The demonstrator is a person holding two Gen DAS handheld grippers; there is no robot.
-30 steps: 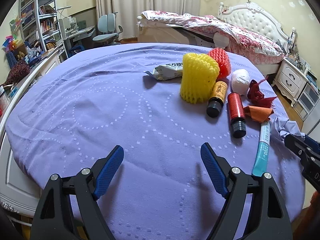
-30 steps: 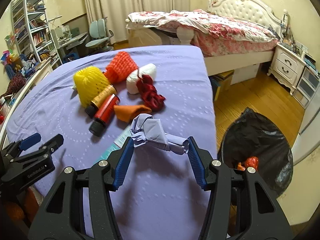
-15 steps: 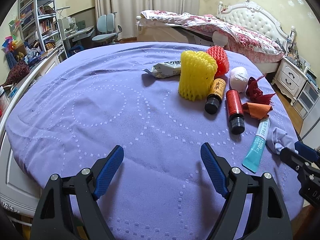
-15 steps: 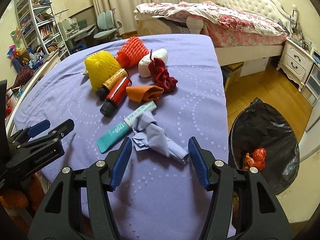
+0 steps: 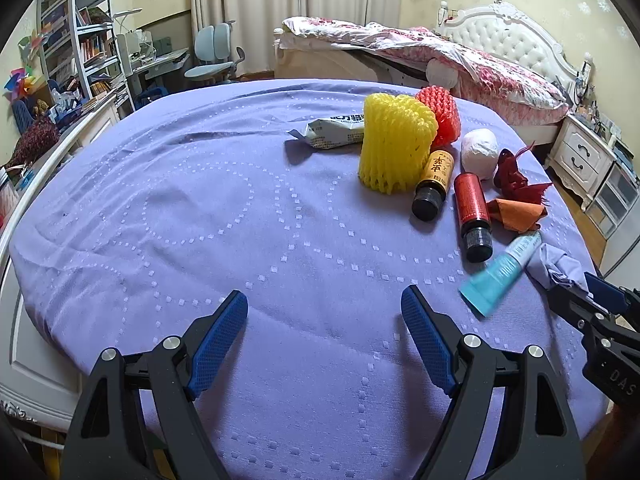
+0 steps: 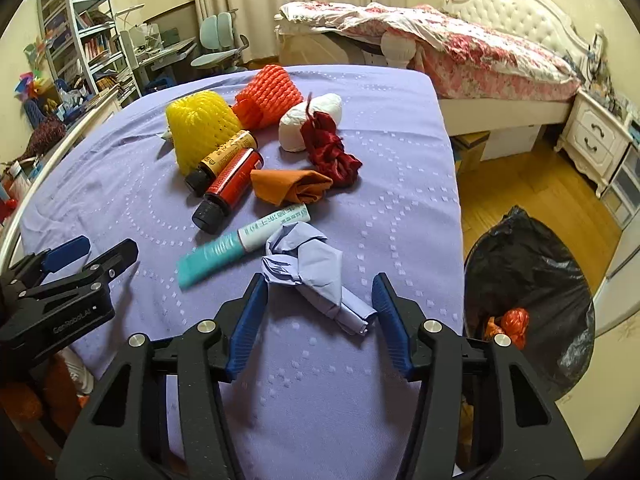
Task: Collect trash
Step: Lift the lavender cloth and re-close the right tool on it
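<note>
A crumpled lavender paper (image 6: pixel 308 264) lies on the purple cloth (image 6: pixel 380 152) near the table's right edge. My right gripper (image 6: pixel 319 280) straddles it with its jaws closing, and both pads touch the paper's ends. Beside it lies a teal tube (image 6: pixel 240 244), blurred in the left wrist view (image 5: pixel 500 276). Beyond are a red bottle (image 6: pixel 232 188), a brown bottle (image 6: pixel 224 156), a yellow foam net (image 6: pixel 200 132), an orange-red foam net (image 6: pixel 268 96), a white wad (image 6: pixel 308 120), dark red cloth (image 6: pixel 332 152) and orange paper (image 6: pixel 288 188). My left gripper (image 5: pixel 324 300) hangs open over bare cloth.
A bin lined with a black bag (image 6: pixel 528 280) stands on the wooden floor right of the table, with orange-red trash inside. A white wrapper (image 5: pixel 336 132) lies behind the yellow net. A bed (image 6: pixel 460 44) is beyond the table and shelves (image 5: pixel 80 40) stand at the left.
A second ago the lavender paper hung between the right fingers. Half a second ago it lay on the cloth with the jaws wider. Now the jaws have narrowed onto it. The teal tube has shifted.
</note>
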